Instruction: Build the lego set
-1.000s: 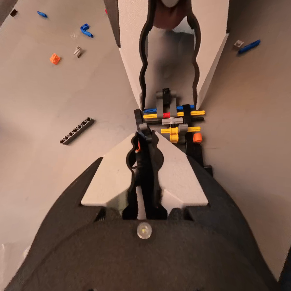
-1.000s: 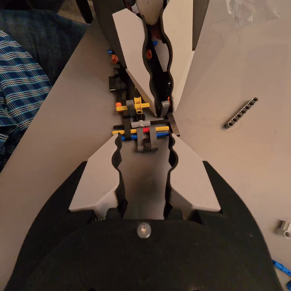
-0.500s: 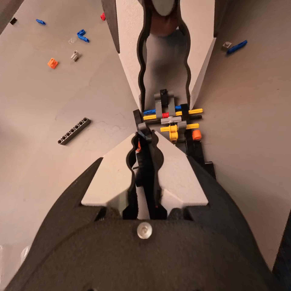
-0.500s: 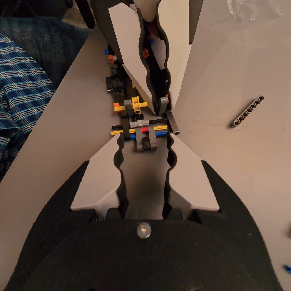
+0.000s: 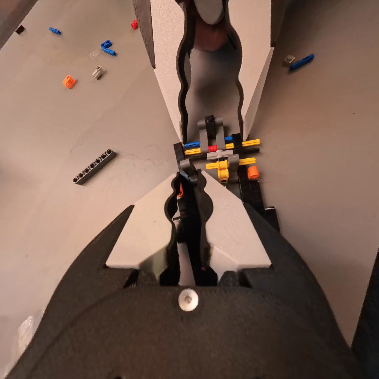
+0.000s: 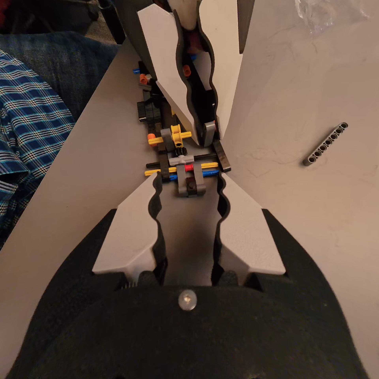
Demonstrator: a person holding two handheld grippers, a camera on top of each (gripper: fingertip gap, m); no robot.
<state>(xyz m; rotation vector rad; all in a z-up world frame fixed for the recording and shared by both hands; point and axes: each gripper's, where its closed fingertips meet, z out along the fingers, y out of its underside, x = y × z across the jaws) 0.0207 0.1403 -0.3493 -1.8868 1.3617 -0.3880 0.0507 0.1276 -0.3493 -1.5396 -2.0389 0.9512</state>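
The lego assembly (image 5: 219, 152) lies on the pale table: black beams, yellow and blue axles, a red bush, grey connectors and an orange bush. It also shows in the right wrist view (image 6: 181, 160). My left gripper (image 5: 188, 174) is shut on the assembly's black side beam, and it shows from the front in the right wrist view (image 6: 207, 139). My right gripper (image 6: 188, 175) is open, with its tips either side of the grey fork (image 6: 191, 185) at the assembly's end. It shows opposite in the left wrist view (image 5: 214, 136). I cannot tell if it touches.
A loose grey beam with holes (image 5: 94, 167) lies apart on the table (image 6: 326, 143). Small loose parts lie farther off: an orange piece (image 5: 69, 81), a grey connector (image 5: 97, 72), blue pieces (image 5: 107, 47), a blue axle (image 5: 301, 61). Blue plaid cloth (image 6: 30, 114) lies beyond the table edge. Both grippers' tips are close together, under 4 cm apart. It is some 15 cm from my right tips to the grey connector (image 5: 97, 72).
The right gripper has edged forward around the grey fork and its jaws have narrowed a little. The left gripper keeps its hold on the black beam.
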